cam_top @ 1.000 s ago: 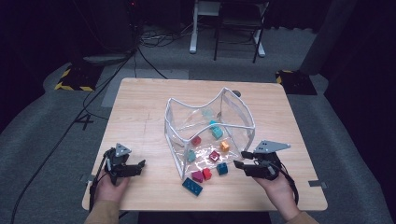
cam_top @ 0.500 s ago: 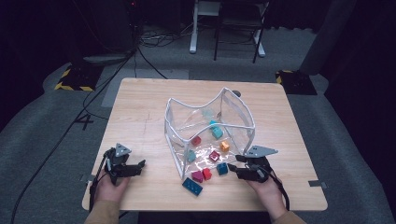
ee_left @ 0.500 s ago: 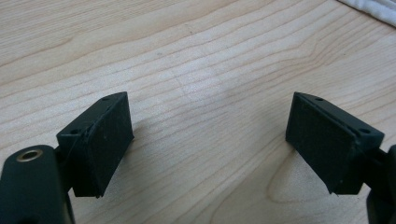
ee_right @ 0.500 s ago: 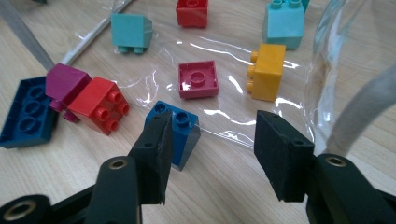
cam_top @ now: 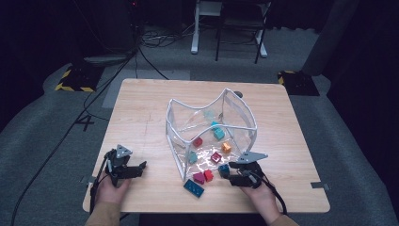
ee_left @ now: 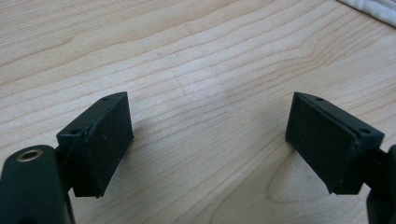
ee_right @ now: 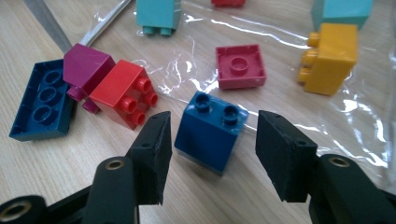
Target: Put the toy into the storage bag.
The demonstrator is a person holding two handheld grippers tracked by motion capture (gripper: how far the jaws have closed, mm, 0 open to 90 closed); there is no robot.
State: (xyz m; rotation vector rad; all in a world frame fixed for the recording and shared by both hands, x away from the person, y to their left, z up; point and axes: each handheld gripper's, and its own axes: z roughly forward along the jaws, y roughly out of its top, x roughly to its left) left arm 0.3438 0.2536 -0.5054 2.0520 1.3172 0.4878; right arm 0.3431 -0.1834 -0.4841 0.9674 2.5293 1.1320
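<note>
A small blue brick [ee_right: 211, 131] stands on the wood between the jaws of my right gripper [ee_right: 213, 122], which is open and flanks it without touching. In the high view this gripper [cam_top: 231, 177] sits at the front right of a clear plastic bag [cam_top: 244, 117], with the blue brick [cam_top: 224, 170] at its tips. Beside it lie a red brick [ee_right: 122, 98], a magenta brick [ee_right: 86, 65] and a flat dark blue brick [ee_right: 42, 100]. My left gripper [cam_top: 140, 168] rests open at the front left, over bare wood [ee_left: 208, 93].
On the bag's clear sheet lie a crimson square plate [ee_right: 240, 65], a yellow brick [ee_right: 329, 56] and teal bricks [ee_right: 159, 14]. The bag's white rim [cam_top: 175, 155] stands upright mid-table. The table's front edge [cam_top: 207, 211] is close behind both hands.
My right gripper has moved left and slightly toward the person, bringing its open jaws around the blue brick. The left gripper has stayed where it was.
</note>
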